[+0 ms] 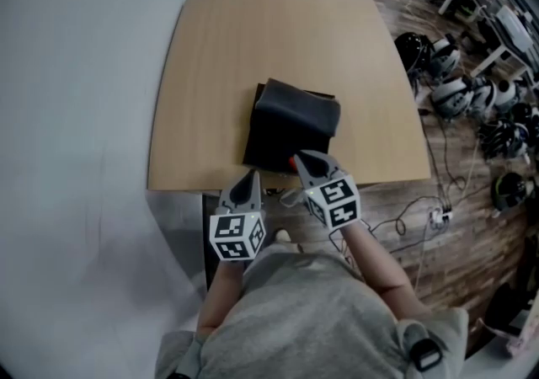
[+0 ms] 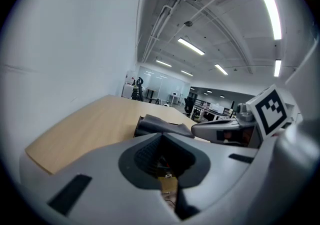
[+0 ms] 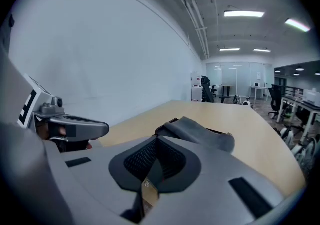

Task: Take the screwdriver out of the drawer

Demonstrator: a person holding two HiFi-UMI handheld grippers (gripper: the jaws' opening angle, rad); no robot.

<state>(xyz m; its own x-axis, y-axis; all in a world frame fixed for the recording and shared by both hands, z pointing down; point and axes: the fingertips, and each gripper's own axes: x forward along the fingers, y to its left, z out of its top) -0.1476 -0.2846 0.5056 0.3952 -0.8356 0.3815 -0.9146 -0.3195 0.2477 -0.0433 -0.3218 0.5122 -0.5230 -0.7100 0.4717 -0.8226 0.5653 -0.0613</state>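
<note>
The right gripper (image 1: 301, 158) and the left gripper (image 1: 250, 175) are seen with jaws together, nothing between them; at twelve o'clock of both a dark case (image 1: 290, 125), probably the drawer, lies on the table (image 1: 210, 74); the screwdriver is not seen; closed jaws could shove the case away.

A dark box (image 1: 290, 125) stood close ahead of the right claw (image 1: 310, 160), blocking it. Left of the left claw (image 1: 251, 179), the desk (image 1: 206, 66) lay open.
</note>
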